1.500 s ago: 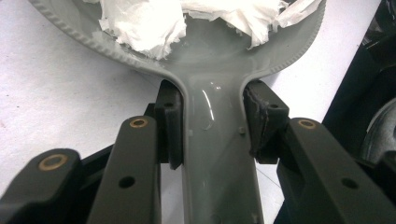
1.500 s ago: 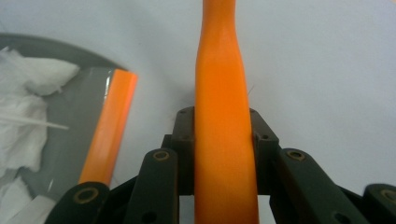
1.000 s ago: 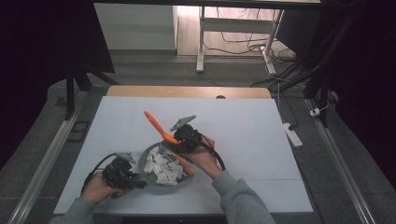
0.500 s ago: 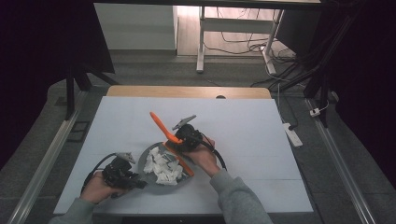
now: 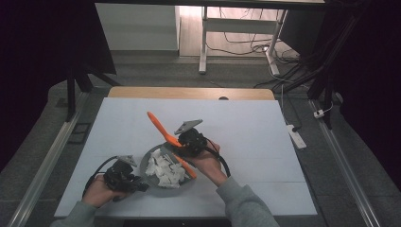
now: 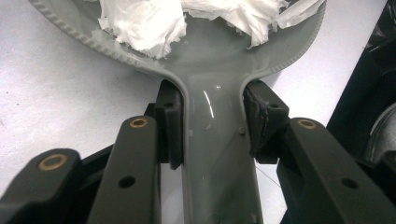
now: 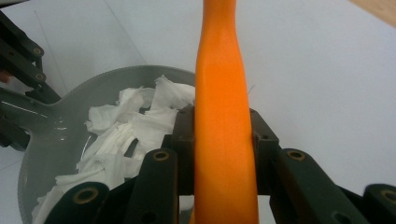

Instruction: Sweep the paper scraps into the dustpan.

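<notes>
My left claw (image 6: 210, 126) clamps the grey pan's handle (image 6: 217, 154), near left on the tabletop (image 5: 246, 127). My right claw (image 7: 223, 135) grips the orange spatula (image 7: 222, 116) over it. White paper scraps (image 5: 163, 170) fill the pan; stirring seems underway, nothing served.

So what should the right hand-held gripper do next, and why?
Probably dip the orange spatula back down into the torn paper. The right hand-held gripper clamps its handle, the blade end sits at the pan, which the left hand-held gripper steadies by its handle.
</notes>
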Available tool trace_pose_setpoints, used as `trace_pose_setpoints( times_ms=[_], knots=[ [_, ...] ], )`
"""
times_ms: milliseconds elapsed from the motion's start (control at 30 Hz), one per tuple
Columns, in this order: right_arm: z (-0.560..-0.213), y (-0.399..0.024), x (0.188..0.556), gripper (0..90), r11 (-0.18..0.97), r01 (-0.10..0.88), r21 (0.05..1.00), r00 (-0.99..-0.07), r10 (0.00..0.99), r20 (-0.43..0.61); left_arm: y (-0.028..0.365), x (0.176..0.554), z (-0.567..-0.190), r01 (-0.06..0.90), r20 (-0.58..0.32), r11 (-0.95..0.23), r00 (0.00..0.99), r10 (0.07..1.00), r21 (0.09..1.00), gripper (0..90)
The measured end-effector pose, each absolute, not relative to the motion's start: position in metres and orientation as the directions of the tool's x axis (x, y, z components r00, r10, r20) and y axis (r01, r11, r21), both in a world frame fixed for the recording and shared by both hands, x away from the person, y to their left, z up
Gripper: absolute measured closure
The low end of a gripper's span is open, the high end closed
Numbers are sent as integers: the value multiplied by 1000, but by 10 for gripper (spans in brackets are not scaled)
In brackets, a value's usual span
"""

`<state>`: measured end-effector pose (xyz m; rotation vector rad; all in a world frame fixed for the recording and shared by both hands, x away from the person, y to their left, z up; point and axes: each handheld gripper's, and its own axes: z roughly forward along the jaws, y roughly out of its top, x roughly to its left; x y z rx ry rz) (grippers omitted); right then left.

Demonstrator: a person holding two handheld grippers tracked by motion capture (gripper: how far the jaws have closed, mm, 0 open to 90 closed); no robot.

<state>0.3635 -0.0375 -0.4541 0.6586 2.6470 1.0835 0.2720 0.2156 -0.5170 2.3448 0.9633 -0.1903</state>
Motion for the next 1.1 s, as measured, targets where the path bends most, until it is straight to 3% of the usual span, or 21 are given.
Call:
trace_pose_setpoints(
  times_ms=[1100],
  knots=[
    [-443,-114,357,702,522,359,774,-836,548,18,223,269,-510,692,-329,-481,698,636,538,613]
  ],
)
